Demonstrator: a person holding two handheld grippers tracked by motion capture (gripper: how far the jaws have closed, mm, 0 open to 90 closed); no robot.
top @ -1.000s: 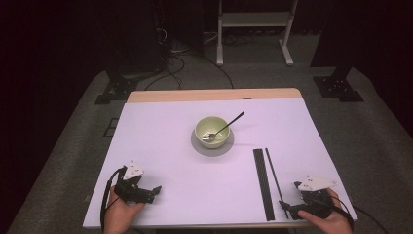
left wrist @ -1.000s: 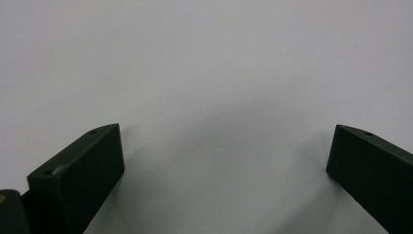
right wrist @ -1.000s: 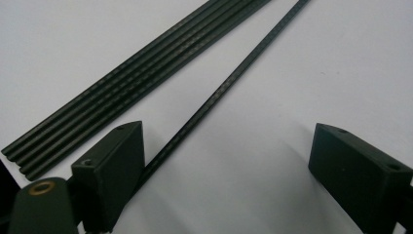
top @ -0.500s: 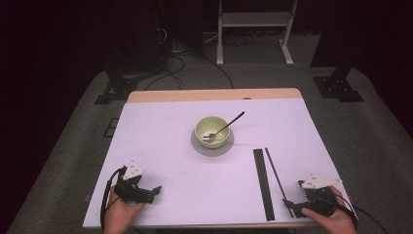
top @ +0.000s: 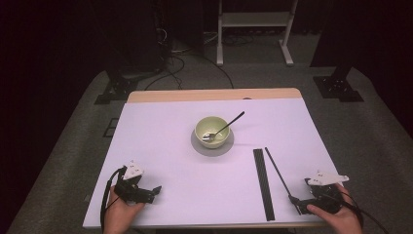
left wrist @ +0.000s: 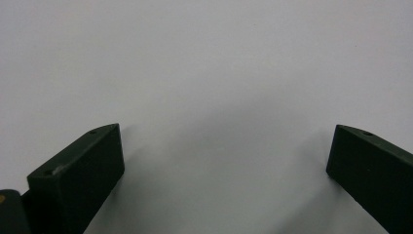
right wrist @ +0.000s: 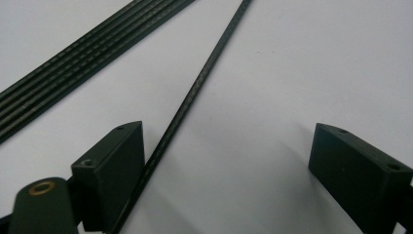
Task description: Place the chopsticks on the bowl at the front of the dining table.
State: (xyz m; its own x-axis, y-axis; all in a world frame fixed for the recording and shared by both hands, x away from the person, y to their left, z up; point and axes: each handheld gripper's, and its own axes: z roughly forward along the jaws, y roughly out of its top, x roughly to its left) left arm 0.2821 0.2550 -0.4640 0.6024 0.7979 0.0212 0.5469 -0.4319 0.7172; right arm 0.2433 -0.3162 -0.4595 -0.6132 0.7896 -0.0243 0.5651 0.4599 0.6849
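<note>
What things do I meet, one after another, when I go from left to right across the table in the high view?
Left gripper → green bowl with a spoon, on a grey saucer → bundle of black strips → single black strip → right gripper.

Black grippers point(top: 298, 204), white plates, cables

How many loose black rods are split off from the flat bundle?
1. The single black rod lies slanted on the table, apart from the flat bundle, its near end between the open jaws of the right gripper, beside one jaw.
</note>
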